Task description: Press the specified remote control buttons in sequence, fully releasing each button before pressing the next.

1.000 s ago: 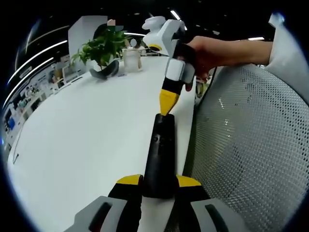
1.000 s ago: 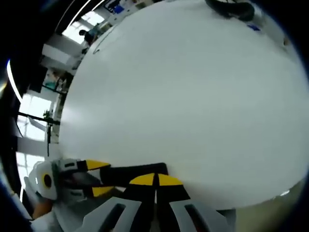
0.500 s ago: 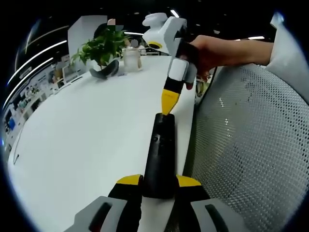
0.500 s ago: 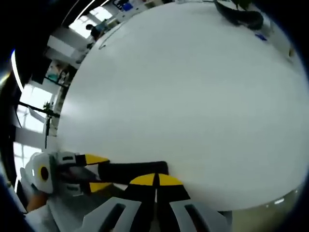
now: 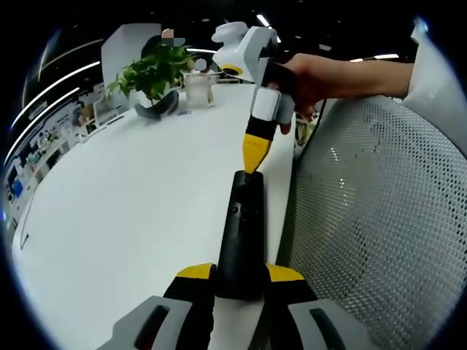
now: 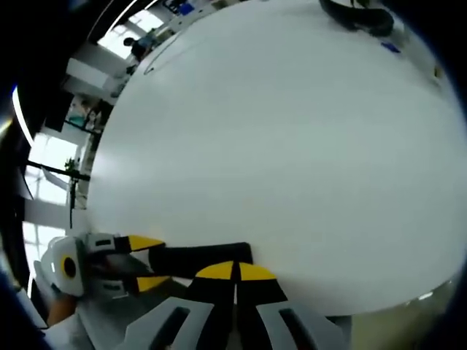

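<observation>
Left gripper (image 5: pixel 239 273) clamps remote (image 5: pixel 242 230); right gripper (image 5: pixel 252 166) touches it.

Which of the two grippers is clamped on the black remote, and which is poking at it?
The left gripper clamps the black remote between its jaws at the near end. The right gripper, jaws shut, points its yellow tip at the far end.

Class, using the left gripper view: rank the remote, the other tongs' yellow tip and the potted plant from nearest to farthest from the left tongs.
1. Remote: clamped in the left tongs.
2. Yellow tip: at the remote's far end.
3. Plant: far across the white table, upper left.
</observation>
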Tool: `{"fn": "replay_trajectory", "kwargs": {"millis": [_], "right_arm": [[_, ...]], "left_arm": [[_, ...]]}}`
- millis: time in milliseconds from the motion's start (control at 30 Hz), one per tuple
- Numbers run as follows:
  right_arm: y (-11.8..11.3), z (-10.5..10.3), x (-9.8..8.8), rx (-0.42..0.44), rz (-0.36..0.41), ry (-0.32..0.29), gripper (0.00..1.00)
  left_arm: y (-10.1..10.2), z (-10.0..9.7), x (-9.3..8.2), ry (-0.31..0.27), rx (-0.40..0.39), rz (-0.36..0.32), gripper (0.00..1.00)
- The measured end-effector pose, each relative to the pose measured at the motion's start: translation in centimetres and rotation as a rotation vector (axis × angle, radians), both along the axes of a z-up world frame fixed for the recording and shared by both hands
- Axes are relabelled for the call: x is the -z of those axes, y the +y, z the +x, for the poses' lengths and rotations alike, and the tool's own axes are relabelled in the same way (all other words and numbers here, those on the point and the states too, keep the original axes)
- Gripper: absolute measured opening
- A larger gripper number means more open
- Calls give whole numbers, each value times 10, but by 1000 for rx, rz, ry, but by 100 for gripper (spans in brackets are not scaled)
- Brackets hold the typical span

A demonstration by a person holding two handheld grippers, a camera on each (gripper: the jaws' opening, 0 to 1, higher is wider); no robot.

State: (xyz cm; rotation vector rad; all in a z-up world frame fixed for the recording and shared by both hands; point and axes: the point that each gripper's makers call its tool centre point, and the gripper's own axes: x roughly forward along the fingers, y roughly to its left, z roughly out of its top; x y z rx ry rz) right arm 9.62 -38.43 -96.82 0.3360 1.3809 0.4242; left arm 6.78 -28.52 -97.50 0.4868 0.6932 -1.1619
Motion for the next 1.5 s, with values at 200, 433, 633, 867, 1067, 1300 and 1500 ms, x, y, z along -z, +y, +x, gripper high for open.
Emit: {"fn": "replay_trajectory", "kwargs": {"millis": [200,433,633,867,1067,1300,1500], "right_arm": [[-1,0,-1,109,69,41,0],[0,5,-12,123,88,-16,0],[6,3,-10,90,89,-7,0],[7,0,-1,35,28,8,0],[7,1,-1,-2,1,-6,0],[3,6,0,45,14,3,0],[4,7,-1,60,47,2,0]], "left_arm": [[-1,0,0,-1,-3,3,25],[-1,-1,0,0,-3,6,25],[0,-1,0,1,-3,5,25],[0,-1,0,2,-4,1,25],[1,0,0,2,-4,-2,25],[1,1,0,7,-3,-3,25],[0,1,0,1,0,-3,25]]}}
